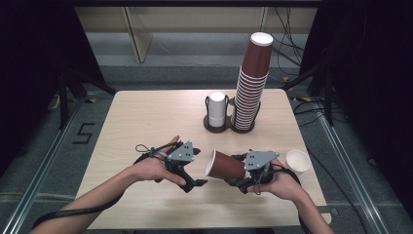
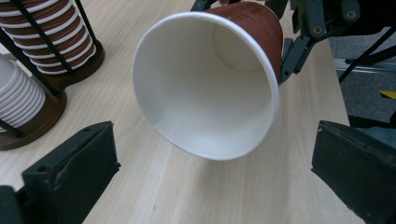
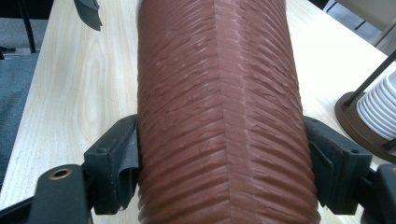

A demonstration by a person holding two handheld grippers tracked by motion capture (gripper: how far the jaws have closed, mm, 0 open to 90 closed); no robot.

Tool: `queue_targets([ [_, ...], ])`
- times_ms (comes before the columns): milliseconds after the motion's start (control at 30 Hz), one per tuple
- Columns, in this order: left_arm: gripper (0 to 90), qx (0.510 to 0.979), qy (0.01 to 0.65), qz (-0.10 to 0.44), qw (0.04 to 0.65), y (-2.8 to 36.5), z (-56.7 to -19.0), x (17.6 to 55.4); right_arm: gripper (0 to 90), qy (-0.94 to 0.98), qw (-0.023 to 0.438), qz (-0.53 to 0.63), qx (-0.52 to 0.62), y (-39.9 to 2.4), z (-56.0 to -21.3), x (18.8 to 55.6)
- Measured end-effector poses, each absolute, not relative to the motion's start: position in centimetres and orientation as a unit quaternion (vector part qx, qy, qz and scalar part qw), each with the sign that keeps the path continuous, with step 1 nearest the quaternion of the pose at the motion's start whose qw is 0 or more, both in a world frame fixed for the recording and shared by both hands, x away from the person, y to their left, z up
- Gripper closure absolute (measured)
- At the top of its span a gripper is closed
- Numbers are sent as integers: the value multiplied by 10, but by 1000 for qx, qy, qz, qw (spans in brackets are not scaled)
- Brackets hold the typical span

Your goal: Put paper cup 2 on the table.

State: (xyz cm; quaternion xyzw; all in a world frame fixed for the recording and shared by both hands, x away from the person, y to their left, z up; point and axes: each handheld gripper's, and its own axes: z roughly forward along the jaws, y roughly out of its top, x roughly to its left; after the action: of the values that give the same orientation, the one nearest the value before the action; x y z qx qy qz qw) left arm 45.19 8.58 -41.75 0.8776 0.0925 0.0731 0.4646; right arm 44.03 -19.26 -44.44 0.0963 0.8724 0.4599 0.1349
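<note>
R claw (image 1: 233,171) clamps 1 brown cup (image 1: 225,165); L claw (image 1: 195,165) wide open, empty; 2 stacks behind.

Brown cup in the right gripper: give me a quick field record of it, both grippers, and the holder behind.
held item: brown cup, on its side, white mouth facing the left gripper
right gripper: shut on the cup's ribbed wall
left gripper: open, jaws apart, cup mouth ahead, not touching
cup holder: brown stack and white stack
loose white cup: upright at table's right edge
</note>
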Motion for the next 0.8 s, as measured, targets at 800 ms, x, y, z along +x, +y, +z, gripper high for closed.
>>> queue_targets([
  [800, 0, 888, 88, 67, 446, 74, -421, 460, 218, 874, 129, 465, 60, -180, -440, 439],
])
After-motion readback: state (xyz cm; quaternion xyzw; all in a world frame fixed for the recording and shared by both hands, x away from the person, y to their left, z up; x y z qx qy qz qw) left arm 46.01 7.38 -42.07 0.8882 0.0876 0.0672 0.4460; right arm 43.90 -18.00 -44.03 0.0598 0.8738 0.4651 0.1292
